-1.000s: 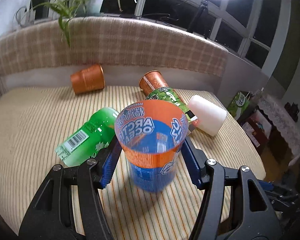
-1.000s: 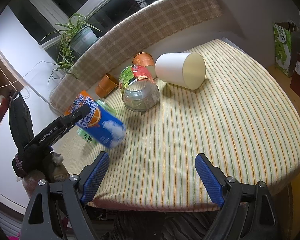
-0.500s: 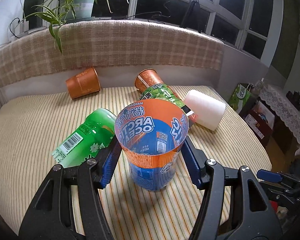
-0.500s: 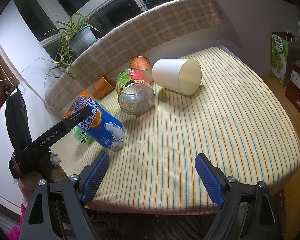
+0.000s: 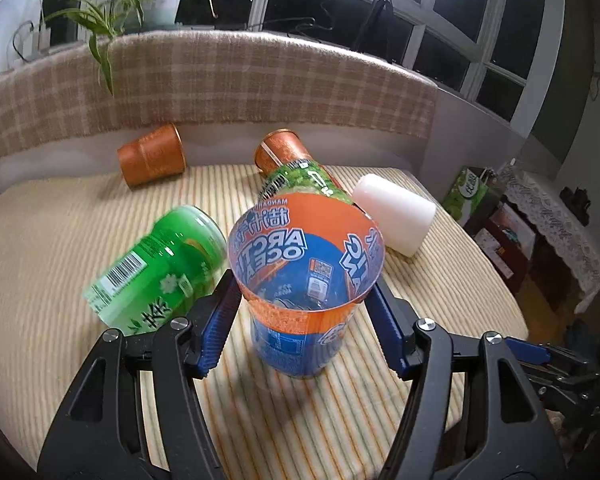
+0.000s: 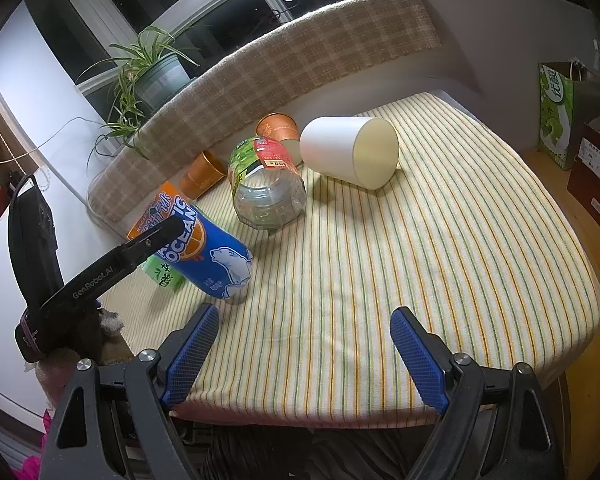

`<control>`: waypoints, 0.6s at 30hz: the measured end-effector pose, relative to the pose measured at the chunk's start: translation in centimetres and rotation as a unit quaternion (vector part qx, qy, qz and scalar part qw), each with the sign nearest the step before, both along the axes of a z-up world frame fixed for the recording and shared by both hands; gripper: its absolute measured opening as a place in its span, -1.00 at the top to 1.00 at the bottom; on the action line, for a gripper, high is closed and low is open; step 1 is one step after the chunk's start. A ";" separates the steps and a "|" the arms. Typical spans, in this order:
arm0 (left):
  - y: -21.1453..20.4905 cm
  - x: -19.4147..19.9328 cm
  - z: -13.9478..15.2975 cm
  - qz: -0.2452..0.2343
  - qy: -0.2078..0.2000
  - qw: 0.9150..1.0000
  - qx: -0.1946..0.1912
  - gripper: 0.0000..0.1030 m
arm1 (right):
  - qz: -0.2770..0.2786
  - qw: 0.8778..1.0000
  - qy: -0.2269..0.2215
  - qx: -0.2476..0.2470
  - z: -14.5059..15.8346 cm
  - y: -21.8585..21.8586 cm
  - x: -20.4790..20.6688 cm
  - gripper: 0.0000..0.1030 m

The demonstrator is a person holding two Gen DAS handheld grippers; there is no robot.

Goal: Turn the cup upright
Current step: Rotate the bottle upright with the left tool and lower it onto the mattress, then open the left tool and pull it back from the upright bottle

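Cup [image 5: 306,304] sits mouth-up but tilted between our left gripper [image 5: 304,320] pads, base on the cloth [image 6: 420,264]; we judge only levelling and release remain; right gripper [image 6: 304,356] gapes empty.

Black tool [image 6: 304,354] frames, blue ribbed pads [image 6: 190,356], silver screws.

Striped cloth [image 6: 440,264] covers tabletop. Green bottle [image 5: 156,276] lies on side. White cup [image 6: 348,152] lies on side, mouth open. Two orange cups [image 5: 152,156] [image 5: 280,152] tipped near checked cushion [image 5: 220,84]. Potted plant [image 6: 156,76] on windowsill. Green bag [image 6: 560,112] on floor.
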State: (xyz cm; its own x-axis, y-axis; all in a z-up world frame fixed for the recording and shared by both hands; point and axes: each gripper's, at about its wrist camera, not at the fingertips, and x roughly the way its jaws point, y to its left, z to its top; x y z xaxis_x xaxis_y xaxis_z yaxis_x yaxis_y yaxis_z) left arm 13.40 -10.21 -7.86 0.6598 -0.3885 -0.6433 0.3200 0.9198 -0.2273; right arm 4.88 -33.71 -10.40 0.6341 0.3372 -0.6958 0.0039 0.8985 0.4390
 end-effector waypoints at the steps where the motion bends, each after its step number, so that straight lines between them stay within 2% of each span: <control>1: 0.0 0.0 0.0 0.000 0.001 1.000 0.001 -0.30 | 0.000 1.000 0.000 -0.001 0.0 0.0 0.0 -0.74; 4: -0.1 -0.1 -0.2 -0.005 0.006 1.000 -0.006 -0.31 | -0.001 1.000 0.001 0.000 -0.1 0.0 0.0 -0.74; 5: -0.1 0.0 -0.3 -0.006 0.009 1.000 -0.008 -0.36 | -0.001 1.000 0.001 0.000 -0.1 0.0 0.0 -0.74; 6: -0.1 0.0 -0.4 -0.008 0.012 1.000 -0.009 -0.50 | -0.001 1.000 0.001 0.000 -0.1 -0.1 0.0 -0.74; 8: 0.0 -0.1 -0.6 -0.009 0.014 1.000 -0.014 -0.57 | -0.002 1.000 0.001 0.000 -0.1 -0.1 -0.1 -0.74; 18: 1.5 -1.6 -1.9 0.001 0.035 0.999 -0.016 -0.57 | 0.000 1.000 -0.015 -0.012 0.6 0.3 -0.3 -0.74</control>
State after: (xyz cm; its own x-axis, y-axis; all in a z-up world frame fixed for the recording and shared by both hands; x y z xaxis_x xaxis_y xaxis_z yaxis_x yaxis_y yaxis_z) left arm 11.79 -8.69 -9.72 0.6138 -0.4082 -0.6757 0.3006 0.9123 -0.2780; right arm 4.59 -33.40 -9.82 0.6541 0.3208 -0.6850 -0.0085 0.9087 0.4174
